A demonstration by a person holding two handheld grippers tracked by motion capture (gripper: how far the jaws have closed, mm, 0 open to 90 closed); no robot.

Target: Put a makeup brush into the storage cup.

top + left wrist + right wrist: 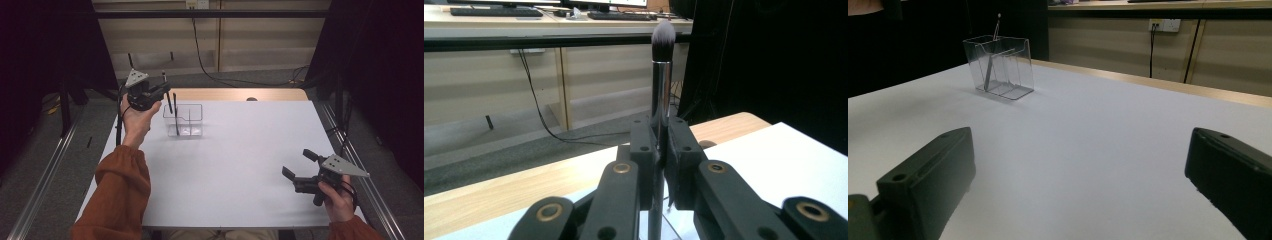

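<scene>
In the upper left of the high view, the left gripper (164,89) pinches a makeup brush (662,75) by its metal stem, beside the clear organizer (183,120). The stem looks smooth, so it may slide or tilt and miss a compartment. The right gripper (300,166), lower right, stands spread, holding nothing.

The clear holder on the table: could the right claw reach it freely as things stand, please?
Probably yes: the right claw is open, and bare table lies between it and the holder, though the left claw holds a brush beside it.
</scene>
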